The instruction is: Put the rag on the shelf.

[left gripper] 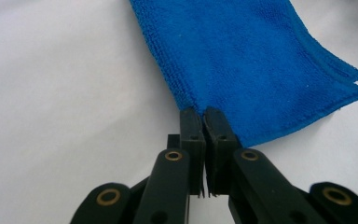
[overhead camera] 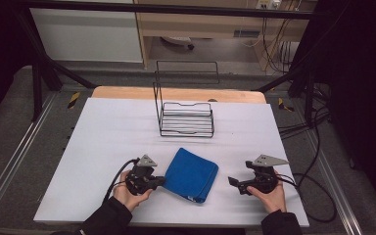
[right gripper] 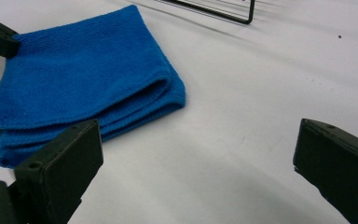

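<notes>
Left gripper view — left claw [left gripper: 204, 122] clamped on blue cloth [left gripper: 256, 60] edge.

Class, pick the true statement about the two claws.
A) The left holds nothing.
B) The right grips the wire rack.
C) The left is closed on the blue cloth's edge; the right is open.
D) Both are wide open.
C: the left claw pinches the blue cloth at its edge, while the right claw stands open over the table, apart from the cloth.

A blue cloth [overhead camera: 191, 174] of nubby, matt terry is lying on a smooth, matt white table [overhead camera: 107, 142] edged with pale wood, near a thin black wire rack [overhead camera: 186, 117], while matt black plastic grippers are flanking it.
</notes>
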